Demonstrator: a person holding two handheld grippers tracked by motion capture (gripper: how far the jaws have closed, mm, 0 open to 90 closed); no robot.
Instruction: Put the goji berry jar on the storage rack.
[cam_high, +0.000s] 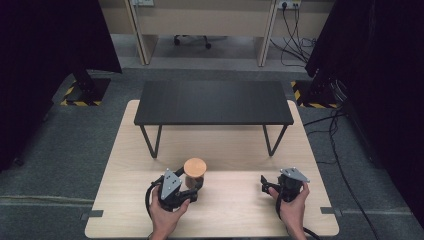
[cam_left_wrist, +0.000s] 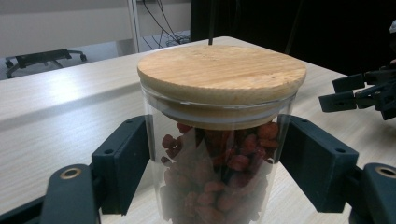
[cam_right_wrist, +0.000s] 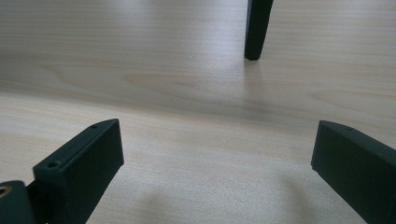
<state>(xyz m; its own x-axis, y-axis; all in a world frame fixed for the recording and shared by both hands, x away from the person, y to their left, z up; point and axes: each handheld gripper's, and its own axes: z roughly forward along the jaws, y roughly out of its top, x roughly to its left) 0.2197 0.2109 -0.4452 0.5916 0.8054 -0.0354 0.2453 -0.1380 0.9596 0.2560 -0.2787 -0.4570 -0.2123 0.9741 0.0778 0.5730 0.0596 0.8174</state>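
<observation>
A clear glass jar (cam_left_wrist: 215, 186) with a round wooden lid (cam_left_wrist: 222, 72) holds reddish dried pieces. My left gripper (cam_left_wrist: 212, 163) is shut on the jar, one black jaw pressed against each side of the glass. From the high view the jar (cam_high: 194, 172) stands just ahead of my left gripper (cam_high: 192, 182), near the front of the wooden table. My right gripper (cam_high: 263, 184) rests to the right in the person's right hand. In its own view my right gripper (cam_right_wrist: 215, 163) stands open over bare wood, nothing between its jaws.
A low black bench (cam_high: 214, 102) on thin metal legs stands across the far half of the light wooden table (cam_high: 125, 210); one leg (cam_right_wrist: 257, 28) rises ahead of the right gripper. Dark curtains hang on both sides, and cables lie on the floor at the right.
</observation>
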